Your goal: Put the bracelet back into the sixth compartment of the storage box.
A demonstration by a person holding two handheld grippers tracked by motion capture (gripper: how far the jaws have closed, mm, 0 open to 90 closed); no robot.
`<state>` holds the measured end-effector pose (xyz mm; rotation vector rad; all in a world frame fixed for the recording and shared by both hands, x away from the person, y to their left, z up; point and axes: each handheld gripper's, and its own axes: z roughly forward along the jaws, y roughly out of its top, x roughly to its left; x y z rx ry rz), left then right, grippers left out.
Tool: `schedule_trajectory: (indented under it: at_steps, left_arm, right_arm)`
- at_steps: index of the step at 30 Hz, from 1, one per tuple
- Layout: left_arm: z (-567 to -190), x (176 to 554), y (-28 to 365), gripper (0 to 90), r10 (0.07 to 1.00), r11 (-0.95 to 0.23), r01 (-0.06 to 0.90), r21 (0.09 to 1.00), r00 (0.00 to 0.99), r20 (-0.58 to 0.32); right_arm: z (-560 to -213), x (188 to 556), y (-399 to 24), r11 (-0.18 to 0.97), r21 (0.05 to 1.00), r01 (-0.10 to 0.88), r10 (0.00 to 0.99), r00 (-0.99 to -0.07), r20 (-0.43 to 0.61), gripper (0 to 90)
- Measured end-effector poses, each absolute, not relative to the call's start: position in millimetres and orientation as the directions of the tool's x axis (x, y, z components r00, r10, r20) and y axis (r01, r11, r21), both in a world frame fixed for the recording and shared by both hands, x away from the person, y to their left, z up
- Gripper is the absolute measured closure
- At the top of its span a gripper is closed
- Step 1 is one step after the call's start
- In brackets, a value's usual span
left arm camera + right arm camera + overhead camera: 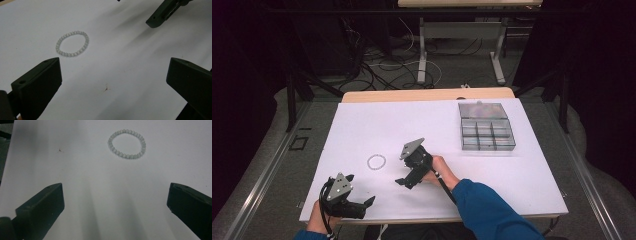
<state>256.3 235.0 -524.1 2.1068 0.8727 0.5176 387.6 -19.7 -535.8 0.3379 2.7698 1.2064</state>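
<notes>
White sheeting covers the table (362,125), with dark floor, cables and another table's legs behind it. On the sheet, left of centre, lies a bead bracelet (376,161), a closed ring of pale beads lying flat. Being a near-circle it points nowhere in particular; in the left gripper view (72,43) it looks slightly stretched, its longer span running from lower left to upper right, though that may be only the slant of the camera.

Near the front edge the left gripper (359,206) is held low, its jaws spread wide with nothing between them. The bracelet sits well ahead of them, beyond the tip of the jaw at the left of that view, and apart from both. A small brown speck (106,88) marks the sheet between those jaws.

Toward the middle of the table, the right gripper (404,182) tilts down toward the sheet, its jaws also wide and empty. In its own view the bracelet (127,144) lies ahead of the gap, roughly between the two jaw lines, touching neither.

At the far right stands a clear compartment box (486,126), well apart from the bracelet.
</notes>
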Motion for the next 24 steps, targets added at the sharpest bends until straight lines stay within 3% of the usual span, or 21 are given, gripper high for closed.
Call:
schedule_trajectory:
  at_steps: [9,24]
  left_arm:
    - [-524,256,235,0.0,0.728,-0.458,0.41,0.789,0.682,0.068]
    - [-524,257,235,0.0,0.721,-0.466,0.412,0.783,0.689,0.066]
  right_arm:
    - [-538,393,-4,0.671,0.725,0.152,0.223,-0.975,-0.002,0.5]
    - [-539,399,22,0.671,0.731,0.128,0.221,-0.975,-0.031,27.1]
